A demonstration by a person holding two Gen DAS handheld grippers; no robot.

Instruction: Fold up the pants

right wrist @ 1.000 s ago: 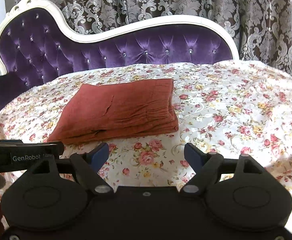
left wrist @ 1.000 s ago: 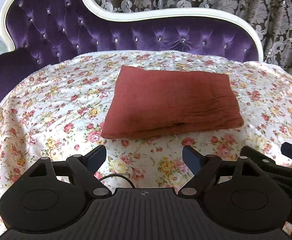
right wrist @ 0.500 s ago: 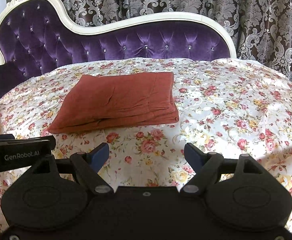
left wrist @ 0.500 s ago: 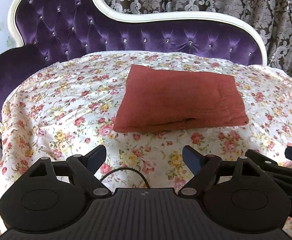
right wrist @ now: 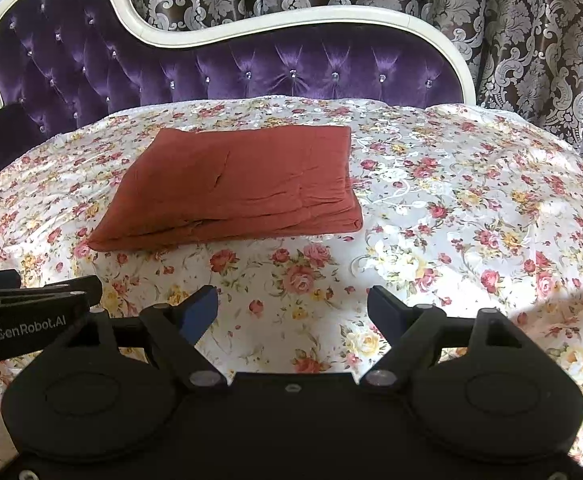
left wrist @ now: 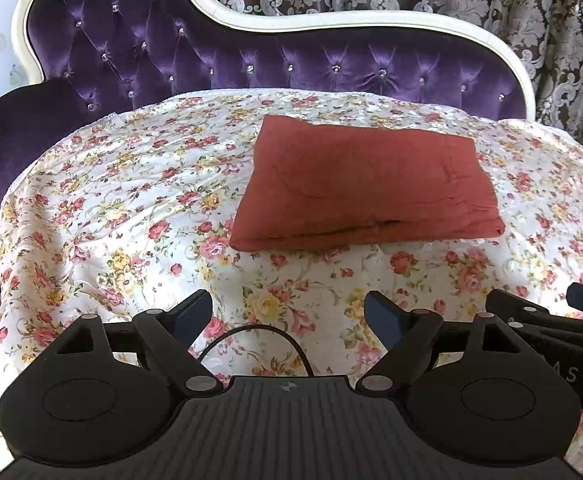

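Sofa (left wrist: 331, 68) under a floral sheet (left wrist: 111, 208) is carrying the pants (left wrist: 363, 184), lying folded mid-sheet, far of both tools. Left hand-held gripper (left wrist: 289, 312) and right hand-held gripper (right wrist: 291, 308) are hovering spread, empty; judging the fold finished, avoid touching it when withdrawing.

Bare white floral bedspread (right wrist: 471, 208) is lying open at lower and right frame; the folded rust-red pants (right wrist: 243, 184) are occupying the centre.
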